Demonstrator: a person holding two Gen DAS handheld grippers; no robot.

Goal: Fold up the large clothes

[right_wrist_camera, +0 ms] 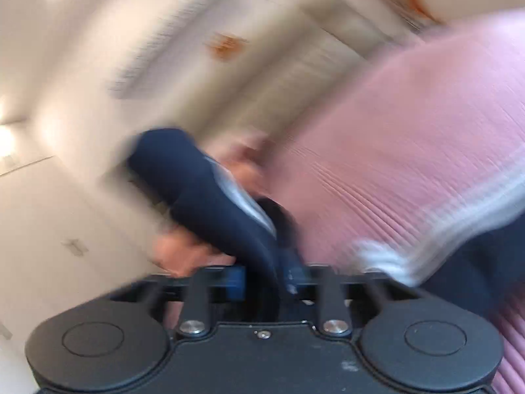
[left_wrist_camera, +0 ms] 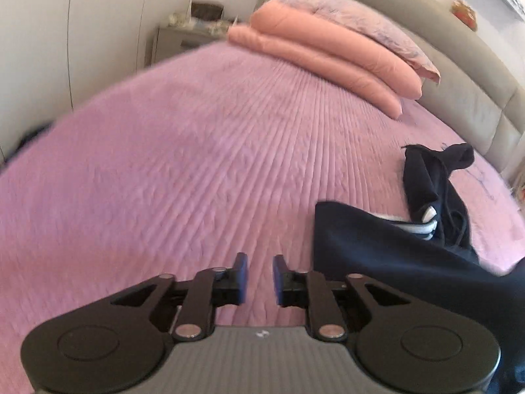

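A navy garment with white stripes (left_wrist_camera: 387, 246) lies crumpled on the pink bedspread (left_wrist_camera: 197, 164), at the right in the left wrist view. My left gripper (left_wrist_camera: 261, 272) hovers over the bare bedspread just left of the garment's edge. It is open by a narrow gap, with nothing between its blue pads (left_wrist_camera: 242, 274). In the blurred right wrist view, a fold of the navy garment (right_wrist_camera: 210, 190) runs out from between the jaws of my right gripper (right_wrist_camera: 265, 282). The pads stand close on either side of the cloth and appear shut on it.
Folded salmon-pink bedding (left_wrist_camera: 328, 55) and a lilac pillow (left_wrist_camera: 354, 19) lie at the head of the bed against a padded beige headboard (left_wrist_camera: 459, 75). A nightstand (left_wrist_camera: 183, 39) stands at the far left by white wardrobe doors (left_wrist_camera: 65, 49).
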